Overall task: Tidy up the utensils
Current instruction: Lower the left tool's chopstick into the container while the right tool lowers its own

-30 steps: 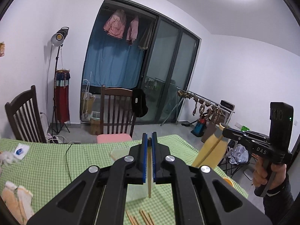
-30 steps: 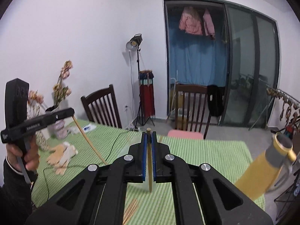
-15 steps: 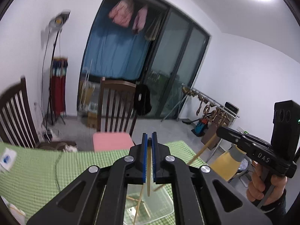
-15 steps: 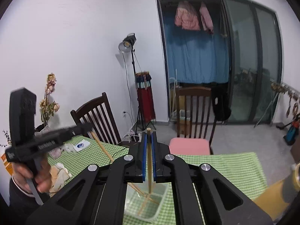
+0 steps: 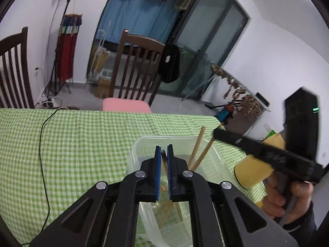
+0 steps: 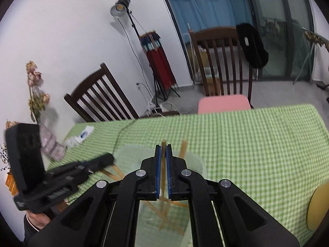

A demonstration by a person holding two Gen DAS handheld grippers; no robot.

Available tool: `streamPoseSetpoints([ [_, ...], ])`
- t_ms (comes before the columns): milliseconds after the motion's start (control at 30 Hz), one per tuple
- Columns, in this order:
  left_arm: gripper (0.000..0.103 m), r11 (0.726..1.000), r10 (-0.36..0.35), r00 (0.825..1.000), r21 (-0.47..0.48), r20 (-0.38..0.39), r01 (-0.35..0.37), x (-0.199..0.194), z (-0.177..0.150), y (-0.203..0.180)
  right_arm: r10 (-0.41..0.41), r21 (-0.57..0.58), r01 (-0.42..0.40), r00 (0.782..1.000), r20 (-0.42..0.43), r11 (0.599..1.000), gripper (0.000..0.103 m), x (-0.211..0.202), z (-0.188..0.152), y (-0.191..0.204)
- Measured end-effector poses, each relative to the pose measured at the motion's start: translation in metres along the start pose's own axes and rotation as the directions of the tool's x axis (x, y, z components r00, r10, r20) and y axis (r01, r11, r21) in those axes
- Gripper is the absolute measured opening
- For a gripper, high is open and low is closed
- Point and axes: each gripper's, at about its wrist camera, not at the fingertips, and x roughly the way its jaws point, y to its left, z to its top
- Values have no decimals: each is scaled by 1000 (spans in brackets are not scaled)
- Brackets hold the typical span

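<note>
While angled down over the clear container (image 5: 144, 142), both tools (image 5: 163, 154) (image 6: 163, 154) each clamped on a chopstick (image 6: 163, 150).

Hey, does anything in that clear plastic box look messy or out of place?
Yes. The wooden chopsticks in the clear plastic box lie crisscrossed at odd angles, and two lean up over its rim instead of lying flat together.
</note>
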Motion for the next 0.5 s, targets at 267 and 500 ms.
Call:
streamPoseSetpoints([
  [267, 4, 997, 48, 999, 55, 21, -49, -8, -4, -3, -44, 9, 44, 999, 9, 999, 7, 0, -12, -7],
  [500, 10, 994, 89, 996, 70, -9, -88, -17, 5, -9, -112, -66, 112, 994, 5, 992, 12, -8, -12, 2],
])
